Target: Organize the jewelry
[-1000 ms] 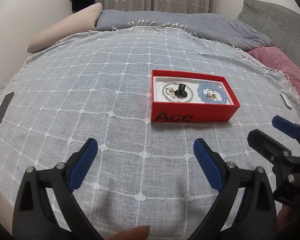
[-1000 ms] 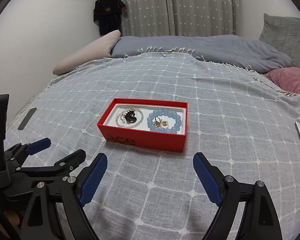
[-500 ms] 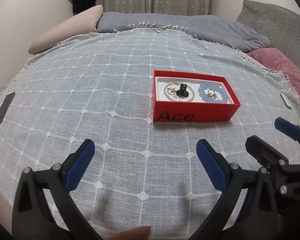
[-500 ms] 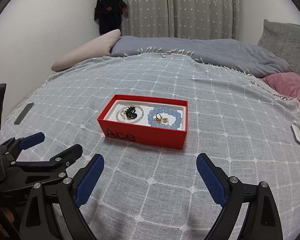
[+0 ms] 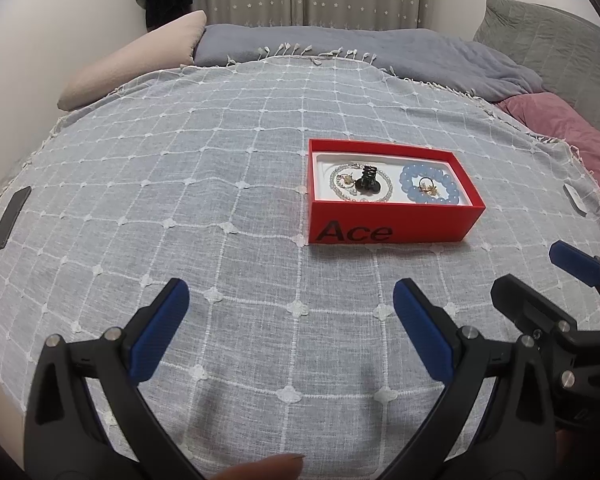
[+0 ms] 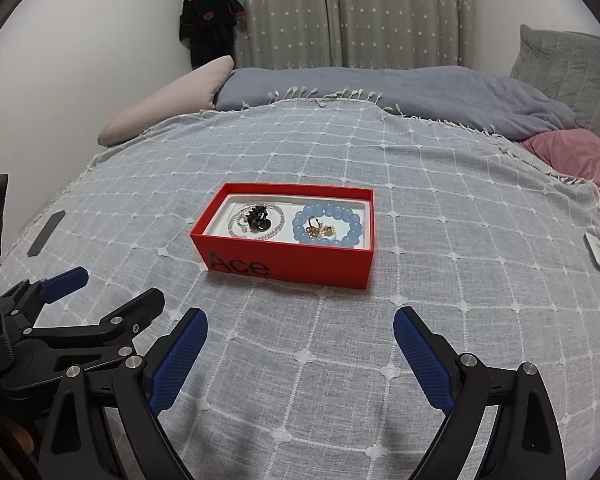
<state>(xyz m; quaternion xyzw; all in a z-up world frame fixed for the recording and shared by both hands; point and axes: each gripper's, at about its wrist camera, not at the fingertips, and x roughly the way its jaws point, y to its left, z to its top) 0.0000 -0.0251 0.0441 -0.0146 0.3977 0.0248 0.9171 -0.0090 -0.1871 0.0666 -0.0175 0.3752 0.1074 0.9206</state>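
A red open box (image 5: 392,228) marked "Ace" sits on the grey checked bedspread; it also shows in the right wrist view (image 6: 288,266). Inside lie a pearl necklace (image 5: 342,182) with a black hair claw (image 5: 367,179) on it, and a blue bead bracelet (image 5: 429,183) around gold earrings (image 5: 425,187). The same pieces show in the right wrist view: black claw (image 6: 259,217), blue bracelet (image 6: 327,226). My left gripper (image 5: 290,306) is open and empty, short of the box. My right gripper (image 6: 300,334) is open and empty, also short of the box.
A dark flat phone (image 5: 11,218) lies at the bed's left edge. A small white object (image 6: 597,251) lies at the right edge. Pillows and a rumpled blue-grey quilt (image 6: 400,90) sit at the back, a pink cover (image 5: 560,124) at the right.
Both grippers have drawn back and risen a little; the box looks slightly farther and higher in both views. Both stay open. The jewelry has not moved.
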